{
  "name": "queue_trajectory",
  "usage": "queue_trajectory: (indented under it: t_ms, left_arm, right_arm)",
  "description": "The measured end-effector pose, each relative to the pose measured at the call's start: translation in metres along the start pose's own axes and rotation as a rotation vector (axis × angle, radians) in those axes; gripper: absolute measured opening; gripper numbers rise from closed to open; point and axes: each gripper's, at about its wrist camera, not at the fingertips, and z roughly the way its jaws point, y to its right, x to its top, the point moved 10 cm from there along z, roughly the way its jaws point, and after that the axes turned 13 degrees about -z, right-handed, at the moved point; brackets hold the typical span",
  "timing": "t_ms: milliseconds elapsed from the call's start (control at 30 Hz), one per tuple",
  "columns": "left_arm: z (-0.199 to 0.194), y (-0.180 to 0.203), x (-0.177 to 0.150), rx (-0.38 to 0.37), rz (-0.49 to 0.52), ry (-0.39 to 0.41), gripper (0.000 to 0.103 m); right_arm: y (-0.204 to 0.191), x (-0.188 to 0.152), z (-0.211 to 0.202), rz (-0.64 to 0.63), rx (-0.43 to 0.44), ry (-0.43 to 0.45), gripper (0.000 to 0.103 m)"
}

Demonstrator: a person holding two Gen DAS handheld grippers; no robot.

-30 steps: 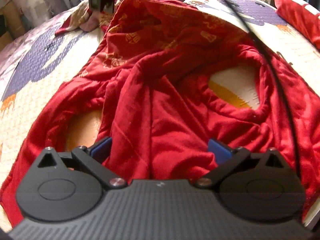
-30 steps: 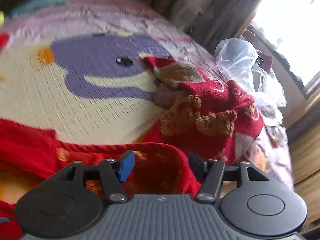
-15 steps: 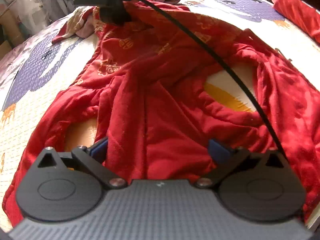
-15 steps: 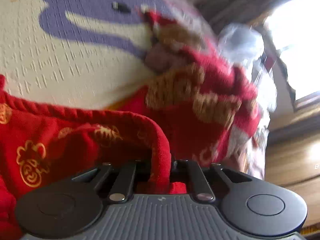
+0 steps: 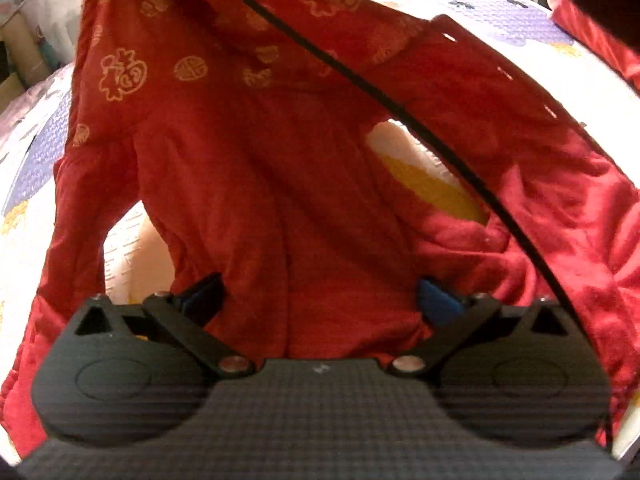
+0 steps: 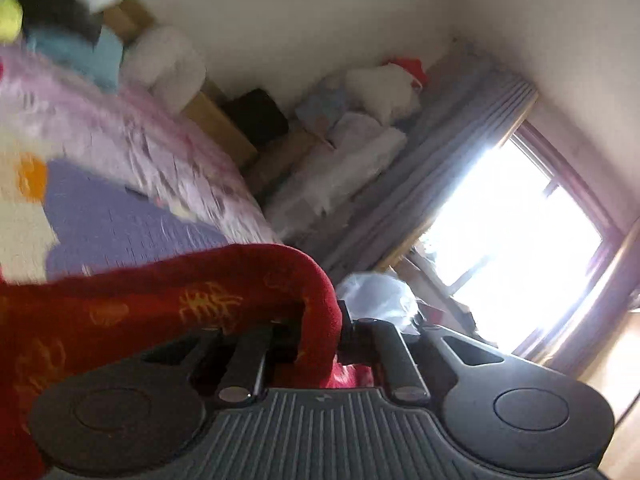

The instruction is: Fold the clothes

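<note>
- The right hand-held gripper [image 6: 320, 332] pinches a rolled edge of the red garment [image 6: 168, 300]; its jaws are easing apart a little, yet the cloth sits squeezed between them.
- That edge arches up out of the jaws and runs off to the left in the right wrist view, showing gold motifs.
- The left hand-held gripper [image 5: 320, 300] has its jaws spread wide, with blue fingers [image 5: 438, 304] on either side of a bunched fold of the garment [image 5: 256, 168]; whether the pads press on the cloth I cannot tell.
- In the left wrist view the garment's far part is lifted up off the bed [image 5: 592, 92], hanging like a curtain, while its near part lies crumpled around the gripper.
- A black cable [image 5: 400, 112] crosses diagonally in front of the garment.
- The bed cover is cream with purple and orange shapes, showing through gaps in the cloth.
- Beyond the bed, the right wrist view shows stacked boxes [image 6: 224, 128], a curtain [image 6: 432, 176] and a bright window [image 6: 516, 220].
</note>
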Motion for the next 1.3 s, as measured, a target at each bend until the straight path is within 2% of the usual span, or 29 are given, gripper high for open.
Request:
queue_trajectory:
  t_ms: [67, 100, 167, 300, 433, 567, 700, 800, 867, 933, 1033, 1133, 1267, 1300]
  left_arm:
    - [0.001, -0.002, 0.001, -0.012, -0.017, -0.01, 0.103]
    - [0.002, -0.003, 0.002, -0.019, -0.024, -0.015, 0.103]
    - [0.001, -0.004, 0.003, -0.027, -0.028, -0.018, 0.103]
    - [-0.006, -0.009, 0.007, -0.046, -0.021, -0.014, 0.103]
    - [-0.036, -0.03, 0.022, -0.054, -0.051, 0.075, 0.103]
    - [-0.045, -0.087, 0.039, 0.062, -0.156, 0.128, 0.103]
    - [-0.035, -0.136, 0.045, 0.2, -0.243, 0.107, 0.103]
    - [-0.023, -0.149, 0.043, 0.26, -0.241, 0.068, 0.103]
    - [-0.015, -0.144, 0.043, 0.267, -0.217, 0.054, 0.103]
    - [-0.009, -0.141, 0.041, 0.31, -0.174, 0.053, 0.103]
    - [0.004, -0.142, 0.039, 0.406, -0.119, 0.049, 0.103]
    - [0.015, -0.149, 0.037, 0.46, -0.104, 0.027, 0.103]
    - [0.011, -0.166, 0.04, 0.581, -0.092, 0.051, 0.103]
    - [0.011, -0.17, 0.039, 0.593, -0.096, 0.05, 0.103]
  right_arm:
    - [-0.014, -0.019, 0.015, -0.008, 0.05, -0.089, 0.032]
    - [-0.017, -0.027, 0.018, 0.009, 0.081, -0.121, 0.035]
    - [-0.015, -0.037, 0.017, 0.064, 0.113, -0.151, 0.048]
    - [0.008, -0.039, -0.003, 0.206, 0.155, -0.148, 0.056]
    - [0.009, -0.039, -0.04, 0.295, 0.255, -0.156, 0.057]
    - [-0.005, -0.047, -0.086, 0.318, 0.335, -0.184, 0.057]
    - [-0.024, -0.068, -0.132, 0.336, 0.412, -0.245, 0.058]
    - [-0.042, -0.088, -0.161, 0.376, 0.483, -0.319, 0.058]
    - [-0.051, -0.099, -0.174, 0.461, 0.532, -0.375, 0.057]
    - [-0.059, -0.106, -0.187, 0.55, 0.577, -0.421, 0.056]
    - [-0.073, -0.107, -0.196, 0.566, 0.589, -0.451, 0.054]
    - [-0.089, -0.105, -0.198, 0.546, 0.587, -0.485, 0.053]
    - [-0.096, -0.107, -0.2, 0.475, 0.527, -0.511, 0.053]
    - [-0.091, -0.109, -0.201, 0.508, 0.515, -0.509, 0.053]
